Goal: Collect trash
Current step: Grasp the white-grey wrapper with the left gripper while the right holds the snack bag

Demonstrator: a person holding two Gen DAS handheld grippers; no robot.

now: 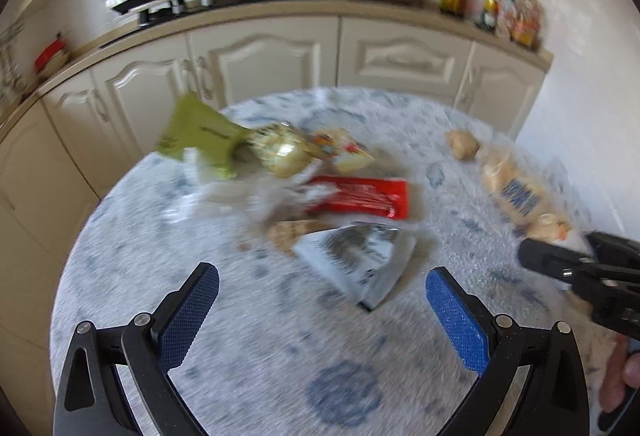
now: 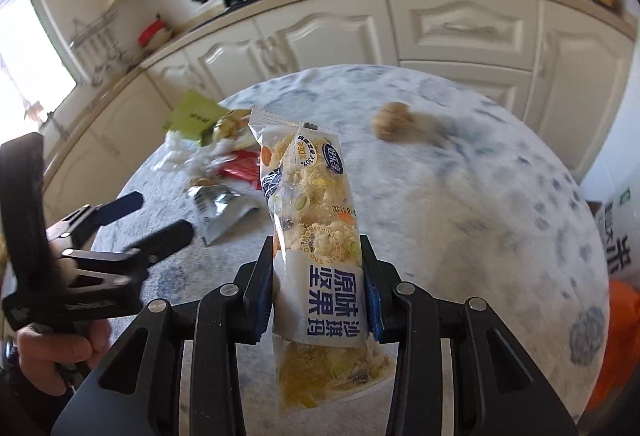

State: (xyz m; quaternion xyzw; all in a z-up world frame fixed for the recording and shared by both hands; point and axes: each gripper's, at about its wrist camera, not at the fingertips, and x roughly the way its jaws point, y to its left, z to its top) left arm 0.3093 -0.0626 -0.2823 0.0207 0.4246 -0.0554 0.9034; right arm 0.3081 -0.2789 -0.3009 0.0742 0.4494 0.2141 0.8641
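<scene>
Your right gripper (image 2: 320, 276) clamps the snack pack (image 2: 316, 236) mid-length, light, crinkly, crumbly inside, so squeeze gently; your left gripper (image 1: 322, 302) gapes wide with the foil wrapper (image 1: 352, 260) just ahead, best pinched at an edge.

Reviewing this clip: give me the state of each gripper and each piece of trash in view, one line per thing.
Left gripper: open, empty, above the table.
Right gripper: shut on the snack bar.
Snack bar: sealed, upright, lifted.
Silver packet: torn open, lying on the table.
Red wrapper: lying flat.
Green packet: crumpled, in the pile.
Walnut: loose, apart from the pile.
</scene>
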